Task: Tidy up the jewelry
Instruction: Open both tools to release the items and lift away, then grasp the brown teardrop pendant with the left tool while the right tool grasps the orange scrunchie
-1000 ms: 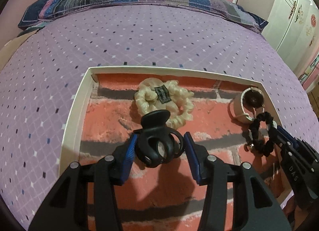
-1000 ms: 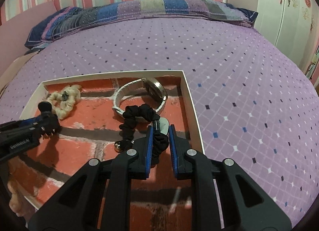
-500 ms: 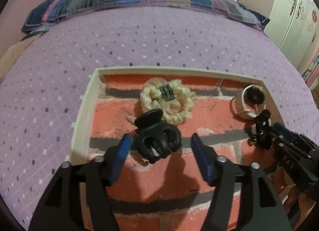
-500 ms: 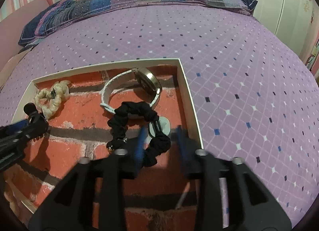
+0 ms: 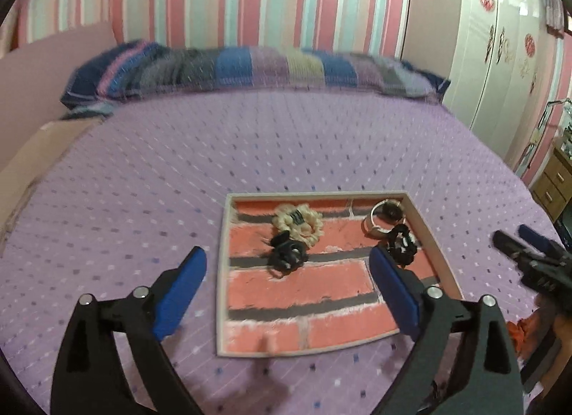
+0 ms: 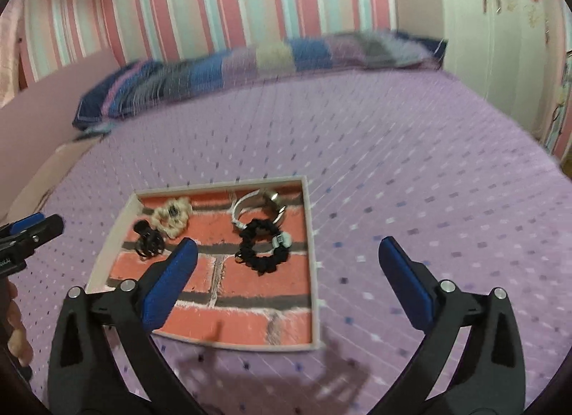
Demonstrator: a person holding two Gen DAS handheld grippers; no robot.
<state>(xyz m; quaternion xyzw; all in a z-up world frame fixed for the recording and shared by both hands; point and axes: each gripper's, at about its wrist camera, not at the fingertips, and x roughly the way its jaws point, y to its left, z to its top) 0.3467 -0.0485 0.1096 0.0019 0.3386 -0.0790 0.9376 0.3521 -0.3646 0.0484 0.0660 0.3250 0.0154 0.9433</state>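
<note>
Left gripper (image 5: pixel 286 272), right gripper (image 6: pixel 286 261) opening wide, empty; pulled back from tray (image 5: pixel 221 272); claw clip (image 5: pixel 287 254), black scrunchie (image 6: pixel 262 248) released.

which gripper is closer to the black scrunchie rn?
Right. The right gripper hangs just above and in front of the black scrunchie, jaws opening, nothing between them. The left gripper is further over, nearer the black hair claw, also opening and empty.
</note>
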